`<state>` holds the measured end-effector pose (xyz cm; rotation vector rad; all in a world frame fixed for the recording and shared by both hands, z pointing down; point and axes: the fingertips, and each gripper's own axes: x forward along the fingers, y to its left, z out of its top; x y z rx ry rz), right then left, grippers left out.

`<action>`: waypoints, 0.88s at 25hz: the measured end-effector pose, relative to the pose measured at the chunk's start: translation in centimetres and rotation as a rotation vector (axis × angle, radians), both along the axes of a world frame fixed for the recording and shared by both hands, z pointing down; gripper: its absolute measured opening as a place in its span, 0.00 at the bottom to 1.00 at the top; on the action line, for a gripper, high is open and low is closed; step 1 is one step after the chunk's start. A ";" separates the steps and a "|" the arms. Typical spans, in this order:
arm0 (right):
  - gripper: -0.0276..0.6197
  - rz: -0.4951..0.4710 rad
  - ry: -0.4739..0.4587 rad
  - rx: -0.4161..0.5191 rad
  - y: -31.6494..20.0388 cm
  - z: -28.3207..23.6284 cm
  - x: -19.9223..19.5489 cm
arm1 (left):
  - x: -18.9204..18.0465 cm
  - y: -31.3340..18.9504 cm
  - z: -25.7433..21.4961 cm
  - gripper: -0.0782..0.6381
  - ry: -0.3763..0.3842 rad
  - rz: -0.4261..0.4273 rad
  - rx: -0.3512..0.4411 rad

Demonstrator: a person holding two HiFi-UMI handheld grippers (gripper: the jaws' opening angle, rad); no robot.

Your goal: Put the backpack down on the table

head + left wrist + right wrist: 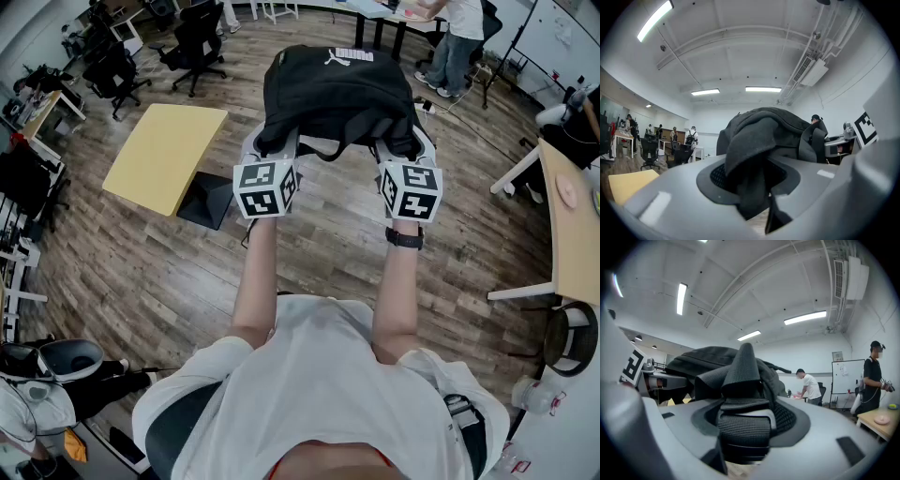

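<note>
Wood-plank office floor spreads below you. Your left gripper and right gripper each clamp a strap of the black backpack, holding it in the air beside the yellow table.

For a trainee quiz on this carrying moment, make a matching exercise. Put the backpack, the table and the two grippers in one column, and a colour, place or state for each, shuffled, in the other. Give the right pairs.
Column one
1. backpack
2. table
3. left gripper
4. right gripper

Column two
A. shut on a ribbed webbing strap
B. yellow top, off to the person's left
C. black, held up in the air, not yet set down
D. shut on a fold of soft dark cloth

Pairs: 1-C, 2-B, 3-D, 4-A
</note>
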<state>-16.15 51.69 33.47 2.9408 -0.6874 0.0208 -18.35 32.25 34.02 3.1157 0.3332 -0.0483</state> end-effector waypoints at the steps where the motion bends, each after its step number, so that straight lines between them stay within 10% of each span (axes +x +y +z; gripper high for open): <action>1: 0.43 0.001 -0.001 0.000 0.6 0.1 0.2 | 0.1 0.6 0.1 0.30 0.000 0.001 0.000; 11: 0.43 -0.013 -0.044 0.030 2.4 1.8 3.3 | 2.8 2.5 1.2 0.31 -0.026 -0.021 0.008; 22: 0.43 -0.039 -0.049 0.024 -1.0 1.1 13.1 | 13.6 -1.1 0.7 0.31 -0.014 -0.012 -0.037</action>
